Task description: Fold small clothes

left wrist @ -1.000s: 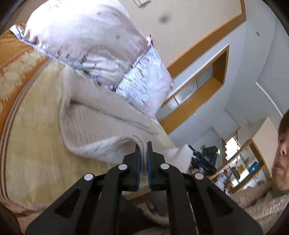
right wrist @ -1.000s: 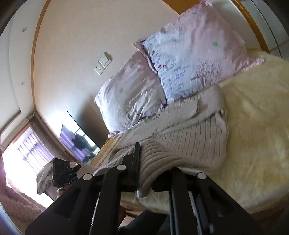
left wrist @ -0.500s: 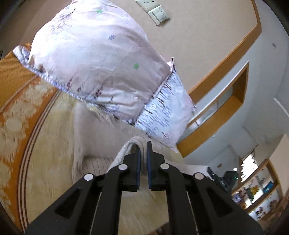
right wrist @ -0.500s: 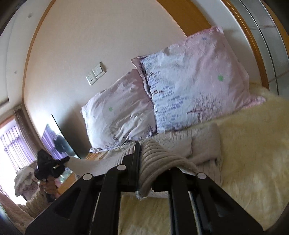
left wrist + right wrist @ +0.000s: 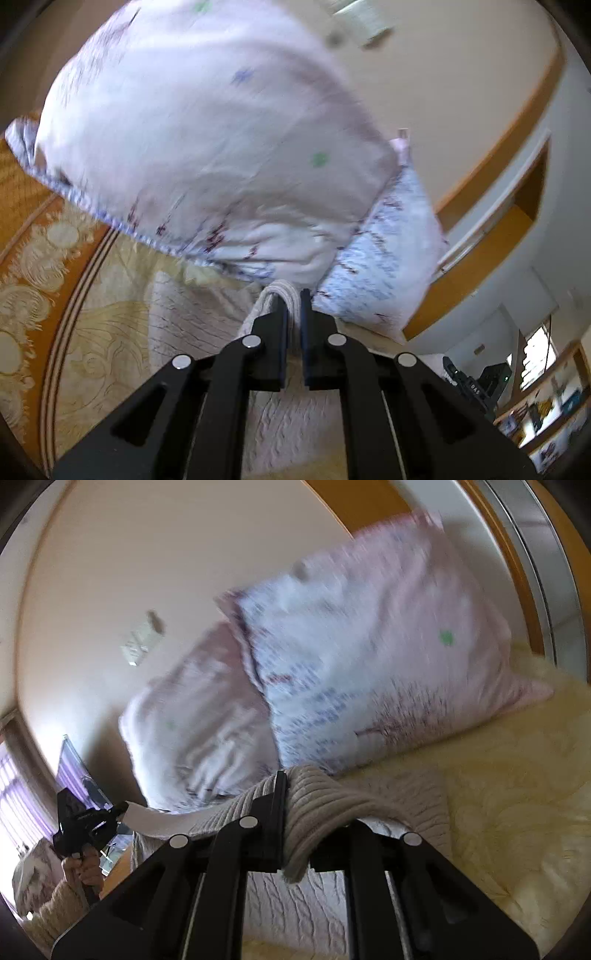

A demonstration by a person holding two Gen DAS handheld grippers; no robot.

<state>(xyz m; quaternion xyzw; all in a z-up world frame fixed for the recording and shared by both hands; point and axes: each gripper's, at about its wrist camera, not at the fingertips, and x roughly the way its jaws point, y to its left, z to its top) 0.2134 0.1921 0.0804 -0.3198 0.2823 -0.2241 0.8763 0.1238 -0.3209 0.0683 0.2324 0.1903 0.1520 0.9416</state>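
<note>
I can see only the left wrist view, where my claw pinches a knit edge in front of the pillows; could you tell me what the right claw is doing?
Observer: The right claw is shut on the ribbed edge of the same beige sweater, which drapes over one finger.
Operator: Thank you. Is the fabric between the two claws slack?
Observer: In the right wrist view, the edge spans from the right claw to the left claw with a slight dip.
Operator: And what lies to the sweater's right?
Observer: A fluffy cream blanket covers the bed there.
</note>
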